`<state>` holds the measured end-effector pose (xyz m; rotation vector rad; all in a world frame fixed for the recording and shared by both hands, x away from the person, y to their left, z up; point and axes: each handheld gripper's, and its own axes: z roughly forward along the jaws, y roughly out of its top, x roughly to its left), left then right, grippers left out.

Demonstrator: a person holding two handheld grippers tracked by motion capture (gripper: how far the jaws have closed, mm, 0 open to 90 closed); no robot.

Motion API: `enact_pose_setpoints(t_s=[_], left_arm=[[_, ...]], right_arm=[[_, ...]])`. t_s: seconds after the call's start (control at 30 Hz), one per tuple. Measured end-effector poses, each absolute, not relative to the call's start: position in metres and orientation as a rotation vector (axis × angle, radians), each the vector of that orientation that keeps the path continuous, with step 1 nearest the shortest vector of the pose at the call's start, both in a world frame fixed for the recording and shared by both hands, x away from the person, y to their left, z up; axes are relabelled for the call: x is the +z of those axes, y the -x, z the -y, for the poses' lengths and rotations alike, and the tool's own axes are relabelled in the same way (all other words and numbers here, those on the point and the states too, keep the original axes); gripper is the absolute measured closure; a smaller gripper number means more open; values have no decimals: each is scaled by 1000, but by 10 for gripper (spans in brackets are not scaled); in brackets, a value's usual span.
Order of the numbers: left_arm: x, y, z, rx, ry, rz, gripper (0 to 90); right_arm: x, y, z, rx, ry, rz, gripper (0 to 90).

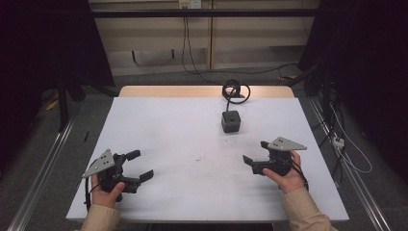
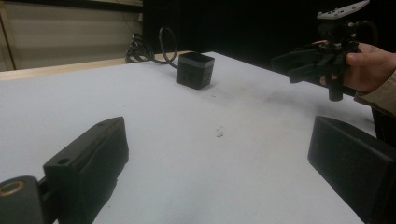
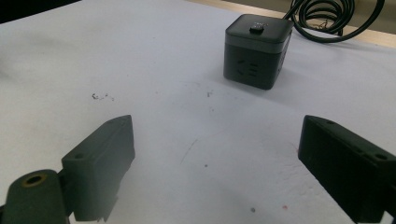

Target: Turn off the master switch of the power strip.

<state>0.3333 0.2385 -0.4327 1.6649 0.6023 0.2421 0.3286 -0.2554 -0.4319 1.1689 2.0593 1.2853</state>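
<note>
A dark cube-shaped power socket (image 1: 231, 121) (image 2: 195, 70) (image 3: 257, 50) stands on the white table top (image 1: 183, 130), right of centre toward the back. Its black cable (image 1: 235, 90) (image 3: 327, 16) lies coiled behind it. My left gripper (image 1: 139, 164) (image 2: 219, 158) hovers open near the front left, held by a hand, jaws wide with nothing between them. At the front right my right gripper (image 1: 256, 151) (image 3: 215, 163) is open too, pointing left toward the table's middle, nothing in it. In the left gripper view the right gripper (image 2: 292, 65) appears at upper right.
A small speck of debris (image 1: 197, 158) (image 2: 218, 133) lies near the table's middle. A wooden strip (image 1: 207, 91) edges the table's far side. Cables (image 1: 192, 48) hang at the back wall, and a white plug (image 1: 337, 141) lies on the floor at right.
</note>
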Motion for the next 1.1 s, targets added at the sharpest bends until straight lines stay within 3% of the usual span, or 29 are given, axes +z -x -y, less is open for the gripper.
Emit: enact_pose_setpoints(t_s=[1.1], left_arm=[[-434, -334, -238, 244, -1677, -610, 47]], right_arm=[[-445, -288, 284, 1260, -1198, -2068, 115]])
